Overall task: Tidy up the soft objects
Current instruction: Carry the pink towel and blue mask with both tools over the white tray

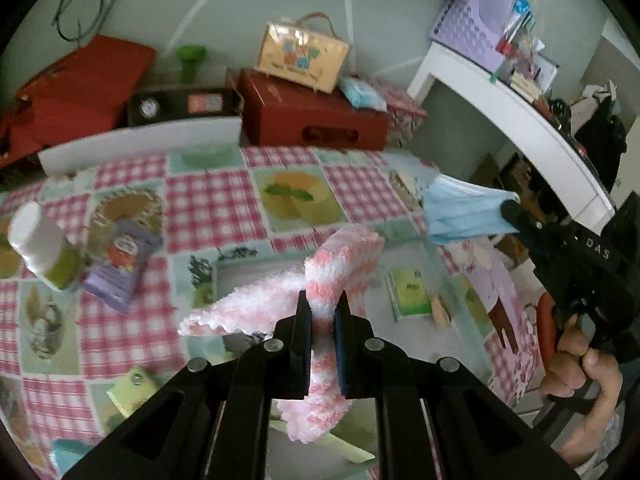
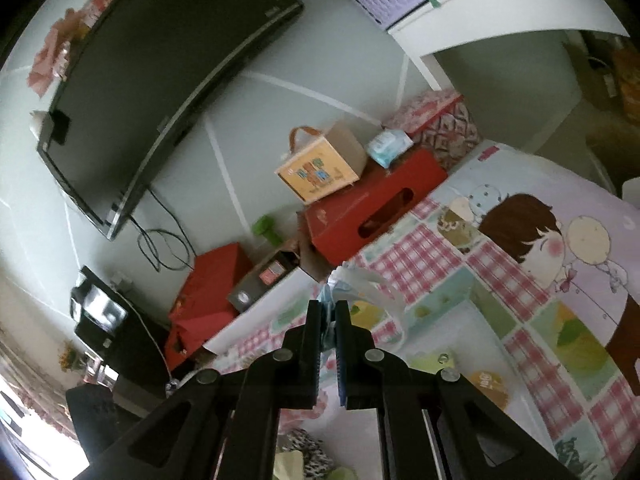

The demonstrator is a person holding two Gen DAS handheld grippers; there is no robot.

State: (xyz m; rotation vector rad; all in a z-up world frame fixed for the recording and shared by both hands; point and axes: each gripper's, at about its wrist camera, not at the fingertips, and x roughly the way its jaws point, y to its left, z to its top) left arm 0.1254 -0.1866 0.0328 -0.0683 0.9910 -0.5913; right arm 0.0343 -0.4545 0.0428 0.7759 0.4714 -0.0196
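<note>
A pink-and-white fuzzy sock is pinched between the nearly closed jaws of the left claw and held above the checked tablecloth. To the right of the sock, a blue face mask is gripped by the right claw, its jaws closed tightly on the fabric.

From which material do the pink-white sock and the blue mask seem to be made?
Sock: probably fuzzy chenille or fleece yarn, matte; its surface is shaggy and it squashes between the left gripper. Mask: probably thin non-woven fabric, smooth and matte, with visible pleats.
</note>
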